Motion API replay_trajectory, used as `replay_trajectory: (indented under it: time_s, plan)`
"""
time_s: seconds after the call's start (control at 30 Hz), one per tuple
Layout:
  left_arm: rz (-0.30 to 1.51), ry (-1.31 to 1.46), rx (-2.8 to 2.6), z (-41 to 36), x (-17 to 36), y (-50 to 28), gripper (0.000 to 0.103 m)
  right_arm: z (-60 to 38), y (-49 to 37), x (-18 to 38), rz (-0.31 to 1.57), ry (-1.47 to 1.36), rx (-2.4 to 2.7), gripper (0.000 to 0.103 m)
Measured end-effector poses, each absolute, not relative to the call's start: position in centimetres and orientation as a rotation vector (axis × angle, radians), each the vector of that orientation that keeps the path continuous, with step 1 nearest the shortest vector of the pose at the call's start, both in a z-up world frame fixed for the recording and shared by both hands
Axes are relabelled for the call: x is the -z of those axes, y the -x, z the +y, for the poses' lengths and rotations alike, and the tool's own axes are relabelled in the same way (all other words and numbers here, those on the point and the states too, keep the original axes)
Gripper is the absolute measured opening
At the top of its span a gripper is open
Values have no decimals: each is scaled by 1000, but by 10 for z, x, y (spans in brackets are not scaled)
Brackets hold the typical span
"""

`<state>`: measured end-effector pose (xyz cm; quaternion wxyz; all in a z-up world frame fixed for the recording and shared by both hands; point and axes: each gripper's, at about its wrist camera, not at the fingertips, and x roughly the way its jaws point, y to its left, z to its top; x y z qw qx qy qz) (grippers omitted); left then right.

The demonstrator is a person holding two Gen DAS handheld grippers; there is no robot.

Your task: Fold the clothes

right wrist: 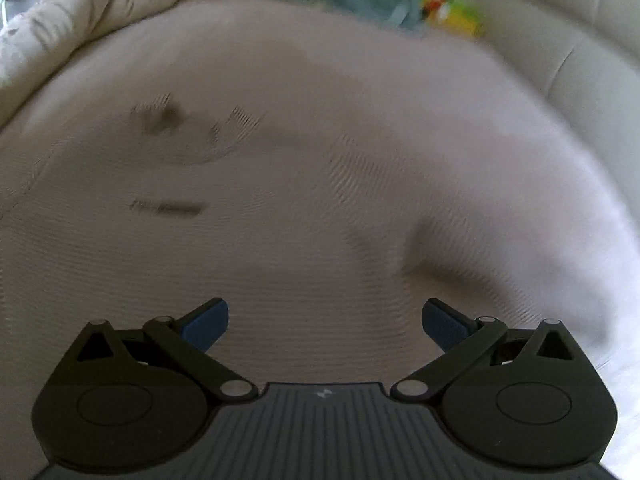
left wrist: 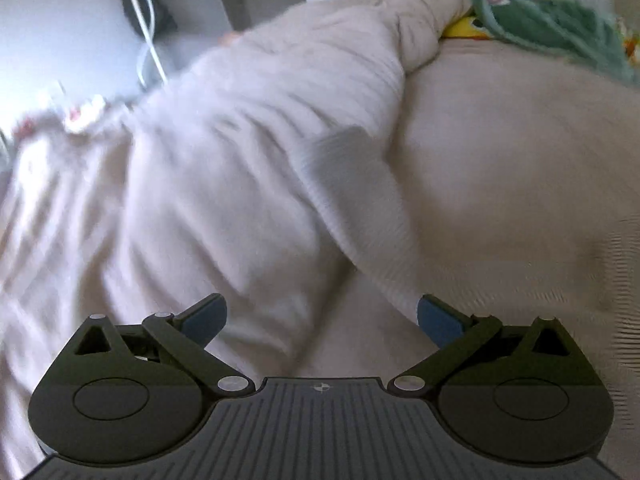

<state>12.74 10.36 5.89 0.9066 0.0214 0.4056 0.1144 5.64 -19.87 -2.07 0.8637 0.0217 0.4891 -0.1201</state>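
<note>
1. Far left in the left wrist view, white cables [left wrist: 146, 20] hang against a pale wall, with a dark object behind them.
2. A pale pink garment [left wrist: 224, 168] lies rumpled on the beige ribbed bed cover [left wrist: 500, 152], its long axis running from near left up to far right, one sleeve reaching towards the far right.
3. Far right, a green fuzzy cloth [left wrist: 540, 12] and something yellow [left wrist: 466, 28] sit at the sleeve's end.
4. The left gripper [left wrist: 322, 320] hovers over the garment's near edge, jaws spread wide, holding nothing.
5. In the right wrist view, the right gripper [right wrist: 326, 322] is likewise wide apart and empty above the bed cover; blurred pale fabric [right wrist: 520, 200] lies to its right, a padded cushion edge [right wrist: 580, 52] beyond.
</note>
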Motion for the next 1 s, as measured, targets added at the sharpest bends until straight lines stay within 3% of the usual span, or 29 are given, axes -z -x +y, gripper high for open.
replay_trajectory:
  time_s: [0.23, 0.47, 0.6, 0.8, 1.0]
  plan:
    - [941, 271, 217, 30, -50, -117, 103, -216, -69, 32, 1085, -225, 259, 103]
    - [1194, 288, 243, -30, -2, -116, 103, -237, -95, 23, 1195, -325, 190, 103]
    - [1195, 230, 249, -38, 2, -112, 103, -280, -69, 0, 1030, -524, 287, 103]
    - [1230, 137, 222, -58, 6, -119, 103, -357, -28, 24, 938, -910, 411, 103]
    - [1219, 156, 189, -63, -11, -142, 103, -327, -67, -7, 939, -445, 259, 103]
